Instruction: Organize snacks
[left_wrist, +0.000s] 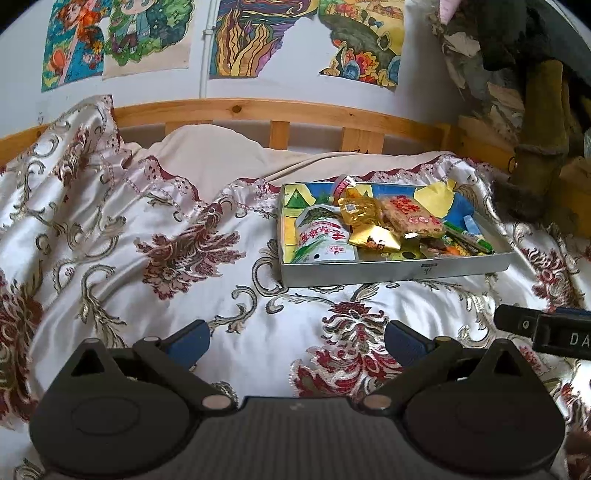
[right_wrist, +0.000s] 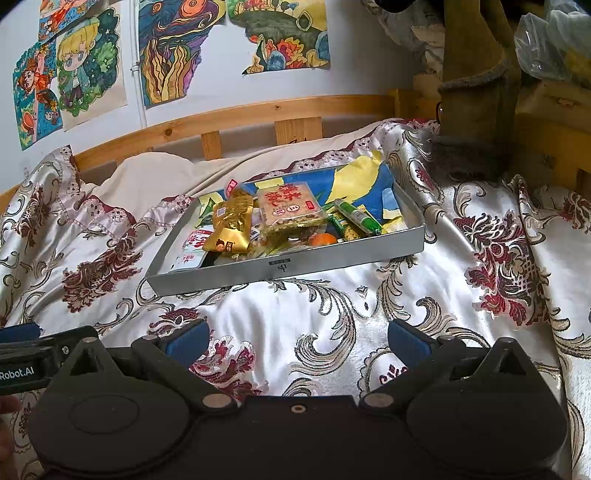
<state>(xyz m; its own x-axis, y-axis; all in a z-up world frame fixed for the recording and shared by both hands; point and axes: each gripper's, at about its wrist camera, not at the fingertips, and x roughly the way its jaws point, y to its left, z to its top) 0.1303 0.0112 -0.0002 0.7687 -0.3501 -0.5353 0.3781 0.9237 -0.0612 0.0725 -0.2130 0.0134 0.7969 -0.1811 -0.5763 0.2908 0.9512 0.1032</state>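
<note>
Satin bedspread (left_wrist: 258, 302) underneath, bare at 9 o'clock. Left gripper (left_wrist: 297, 341) spread, empty. Right gripper (right_wrist: 298, 341) likewise apart, empty. Grey tray (right_wrist: 288, 264) at 12 o'clock: white pouch (left_wrist: 325, 240), gold packets (right_wrist: 231, 225), red-label cake (right_wrist: 291, 210), green stick (right_wrist: 356, 216) heaped inside, seemingly gathered for sorting.

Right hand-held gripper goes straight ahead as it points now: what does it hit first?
Probably the near grey wall of the snack tray. The right hand-held gripper is open over bare bedspread; depth is uncertain, so it might graze the fabric first.
</note>
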